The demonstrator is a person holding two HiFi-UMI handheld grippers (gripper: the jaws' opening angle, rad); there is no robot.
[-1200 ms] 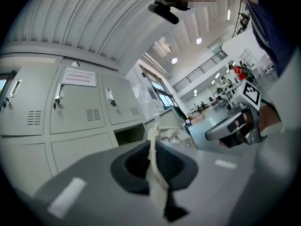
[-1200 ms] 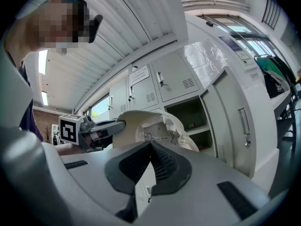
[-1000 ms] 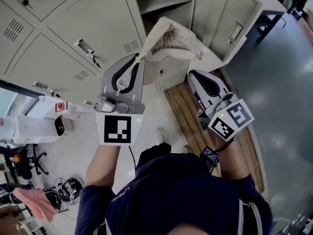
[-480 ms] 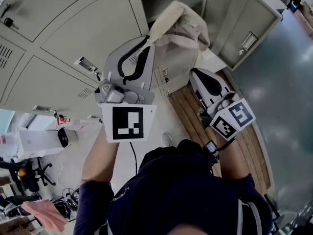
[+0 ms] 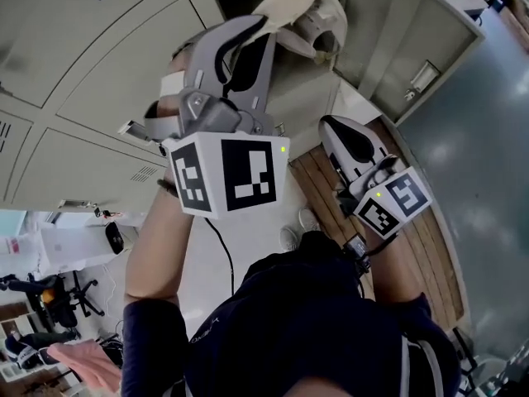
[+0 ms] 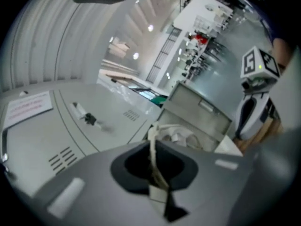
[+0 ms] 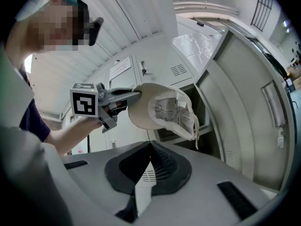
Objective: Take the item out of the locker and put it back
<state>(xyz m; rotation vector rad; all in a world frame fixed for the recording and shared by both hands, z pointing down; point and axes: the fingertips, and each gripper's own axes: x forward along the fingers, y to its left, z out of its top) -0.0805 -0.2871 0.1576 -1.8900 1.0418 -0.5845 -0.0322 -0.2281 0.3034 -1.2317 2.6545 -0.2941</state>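
left gripper (image 5: 266, 25): grey shell, black lining inside jaws, metal fitting at base. b/w marker cube (image 5: 227, 176) w/ green led; thin black cable (image 5: 216, 251) below it. right gripper (image 5: 331, 127): same build, own cube (image 5: 393, 205), green led too. dark navy top (image 5: 306, 321), short sleeves, small white print. dark band (image 5: 357, 253) at r wrist.

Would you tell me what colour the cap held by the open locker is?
The cap is plain cream; the right gripper view shows it best.

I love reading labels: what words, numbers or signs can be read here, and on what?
No text is readable.
Notice on the locker door: red print, too blurred.
Lining of the cream hat: dark print, too small.
Marker cubes: black-and-white squares, no words.
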